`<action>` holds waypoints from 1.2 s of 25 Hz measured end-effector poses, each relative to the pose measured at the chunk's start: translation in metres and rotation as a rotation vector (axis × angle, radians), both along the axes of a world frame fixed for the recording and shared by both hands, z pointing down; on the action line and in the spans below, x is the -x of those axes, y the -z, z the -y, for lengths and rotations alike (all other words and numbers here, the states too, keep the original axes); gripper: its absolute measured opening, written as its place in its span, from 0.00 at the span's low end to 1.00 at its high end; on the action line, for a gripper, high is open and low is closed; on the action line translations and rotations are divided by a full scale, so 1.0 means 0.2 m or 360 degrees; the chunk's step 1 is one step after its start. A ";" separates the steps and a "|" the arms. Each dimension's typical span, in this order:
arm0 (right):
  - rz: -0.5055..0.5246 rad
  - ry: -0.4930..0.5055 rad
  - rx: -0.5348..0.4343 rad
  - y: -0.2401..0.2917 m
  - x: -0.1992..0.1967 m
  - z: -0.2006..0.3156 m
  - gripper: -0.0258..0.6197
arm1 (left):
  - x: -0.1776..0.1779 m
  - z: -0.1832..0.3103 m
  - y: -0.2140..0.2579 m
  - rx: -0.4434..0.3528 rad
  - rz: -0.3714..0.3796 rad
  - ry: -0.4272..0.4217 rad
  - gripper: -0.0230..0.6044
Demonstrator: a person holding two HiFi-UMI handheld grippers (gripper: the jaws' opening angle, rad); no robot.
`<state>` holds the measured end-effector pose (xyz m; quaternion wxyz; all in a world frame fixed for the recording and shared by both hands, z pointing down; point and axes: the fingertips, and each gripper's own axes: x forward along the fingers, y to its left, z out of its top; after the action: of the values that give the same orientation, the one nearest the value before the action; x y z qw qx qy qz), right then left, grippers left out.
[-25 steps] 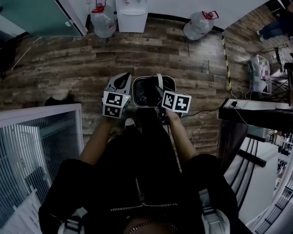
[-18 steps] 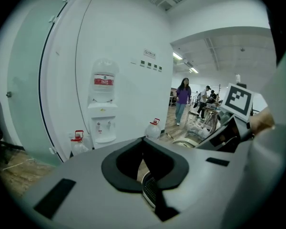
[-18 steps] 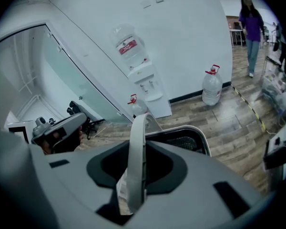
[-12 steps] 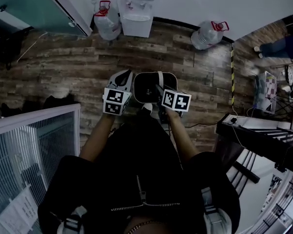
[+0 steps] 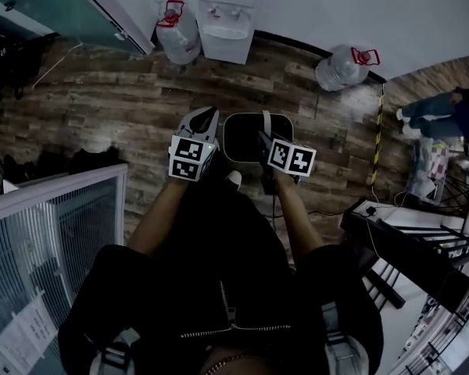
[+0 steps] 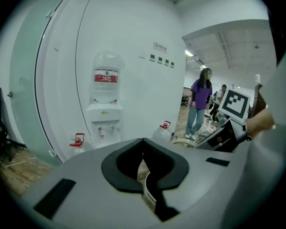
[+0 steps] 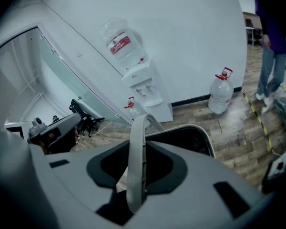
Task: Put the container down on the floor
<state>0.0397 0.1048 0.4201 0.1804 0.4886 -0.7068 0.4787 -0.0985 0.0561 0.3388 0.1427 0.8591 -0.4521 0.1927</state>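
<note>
Clamping the handle (image 7: 136,166), the right gripper (image 5: 261,137) holds the container (image 5: 241,137) above the wooden floor (image 5: 102,100). The left gripper (image 5: 209,116) is closed and empty, just beside the container.

The container (image 5: 246,135), dark with a pale rim, hangs upright above the floor (image 5: 102,100), its pale handle (image 7: 136,175) clamped in the right gripper (image 7: 144,144); it looks empty.

Black container (image 5: 246,135); brown wood-plank floor (image 5: 102,100)
</note>
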 end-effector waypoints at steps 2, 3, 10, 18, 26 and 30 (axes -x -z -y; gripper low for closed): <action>0.0007 -0.0028 0.0011 -0.02 -0.03 0.08 0.20 | -0.02 0.09 -0.02 0.0006 -0.0006 -0.0004 0.06; 0.0009 -0.0043 0.0013 -0.03 -0.04 0.12 0.20 | -0.03 0.14 -0.03 0.0008 -0.0010 -0.0010 0.06; 0.0005 -0.0137 0.0020 -0.09 -0.10 0.45 0.20 | -0.10 0.55 -0.08 -0.0002 -0.0005 -0.0100 0.06; -0.0044 -0.0270 0.0057 -0.13 -0.18 0.83 0.20 | -0.14 0.97 -0.10 0.0019 -0.0038 -0.0199 0.06; -0.0055 -0.0361 0.0043 -0.06 -0.25 1.15 0.20 | -0.16 1.23 -0.14 0.0045 -0.0076 -0.0236 0.06; -0.0058 -0.0377 0.0045 -0.05 -0.31 1.27 0.20 | -0.20 1.31 -0.18 0.0077 -0.0077 -0.0255 0.06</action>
<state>0.1024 -0.1495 0.4307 0.1423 0.5746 -0.6341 0.4975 -0.0589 -0.2053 0.3747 0.1585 0.8933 -0.3736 0.1935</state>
